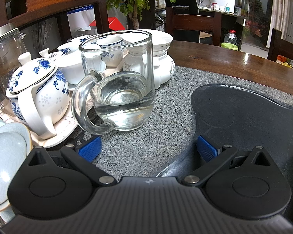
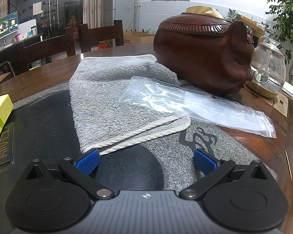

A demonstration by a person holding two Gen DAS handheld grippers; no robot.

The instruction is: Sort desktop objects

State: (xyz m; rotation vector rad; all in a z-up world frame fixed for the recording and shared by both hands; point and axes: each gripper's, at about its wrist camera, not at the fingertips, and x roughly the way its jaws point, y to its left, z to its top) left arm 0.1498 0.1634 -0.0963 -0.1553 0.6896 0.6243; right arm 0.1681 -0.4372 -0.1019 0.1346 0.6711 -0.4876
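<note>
The left gripper (image 1: 148, 149) has its blue-padded fingers (image 1: 90, 148) spread wide with nothing between them, low over the speckled grey stone slab (image 1: 142, 148). Just ahead stands the glass mug (image 1: 119, 81), upright on the slab, its curved handle (image 1: 84, 105) pointing back toward the left finger, and a little clear water in its bottom. To its left a blue-and-white teapot (image 1: 37, 91) sits on a cloth-lined tray, its handle toward the camera. Behind the mug are white cups and bowls, stacked close. A dark recessed tray (image 1: 244, 117) lies to the right.

The right gripper (image 2: 146, 160) is likewise wide apart and empty, above the same slab. Its left finger (image 2: 87, 160) is just beside the piped corner of a folded grey towel (image 2: 111, 97), whose long axis runs away from the camera. A clear plastic bag (image 2: 195, 103) lies flat, partly on the towel and partly on the wooden surface (image 2: 263, 146), its length running from upper left to lower right. Behind it sits a carved wooden pig (image 2: 203, 58), snout pointing right toward a glass kettle (image 2: 267, 72). A dark calligraphy mark (image 2: 199, 138) is set into the slab; I cannot read it.
</note>
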